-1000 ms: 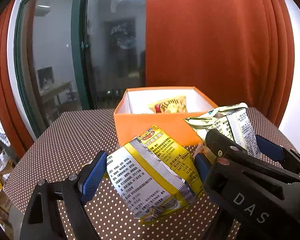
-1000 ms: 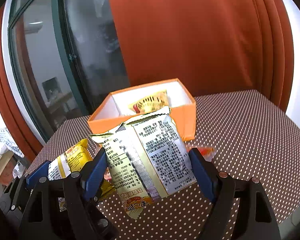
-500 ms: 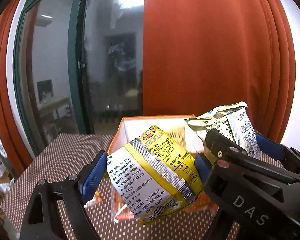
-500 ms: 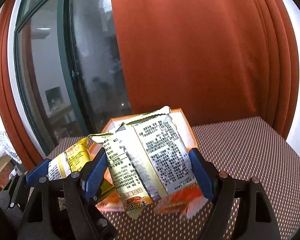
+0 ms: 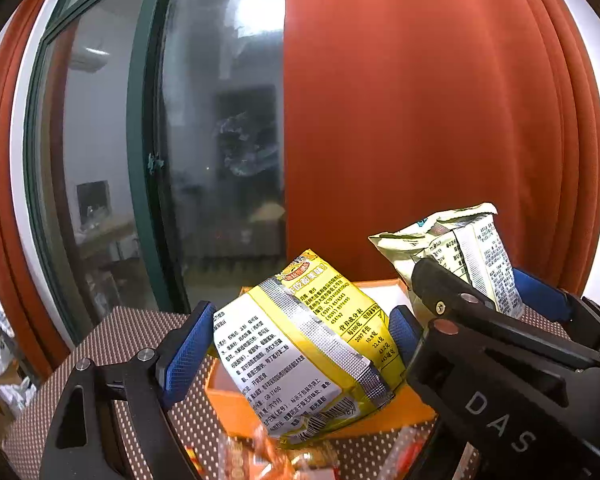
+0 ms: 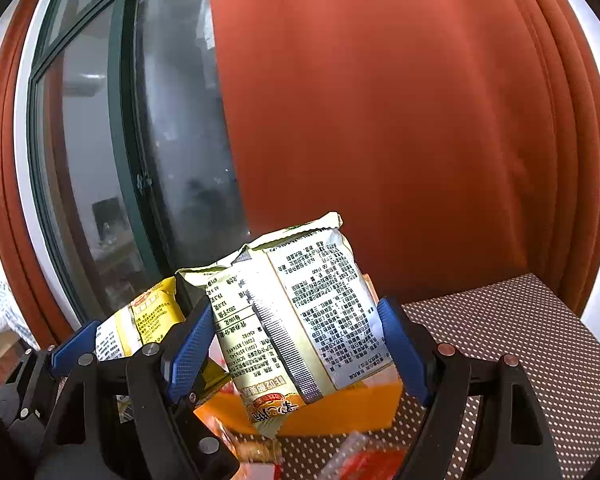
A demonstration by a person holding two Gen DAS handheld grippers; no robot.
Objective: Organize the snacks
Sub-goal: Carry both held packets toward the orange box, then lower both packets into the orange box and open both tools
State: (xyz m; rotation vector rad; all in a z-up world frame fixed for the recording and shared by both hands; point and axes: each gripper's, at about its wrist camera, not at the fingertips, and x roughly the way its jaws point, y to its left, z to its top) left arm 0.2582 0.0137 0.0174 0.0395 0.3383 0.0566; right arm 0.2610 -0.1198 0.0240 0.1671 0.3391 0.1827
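Above tabletop [image 6: 512,320]: both packets raised over orange cardboard box [image 5: 384,420].
Left tongs [image 5: 296,344]: clamped on yellow foil snack packet [image 5: 300,348].
Right tongs [image 6: 296,344]: clamped on pale green foil snack packet [image 6: 300,312].

Orange-red curtain [image 5: 420,120] beside dark green-framed window [image 5: 148,160], dotted brown tablecloth [image 6: 520,328] below.

box [image 5: 384,420]: mostly hidden behind yellow pack [image 5: 308,344], inside unseen | red wrappers [image 5: 260,460]: blurred, cut by bottom edge | pale pack [image 6: 296,320]: covers box front in right view
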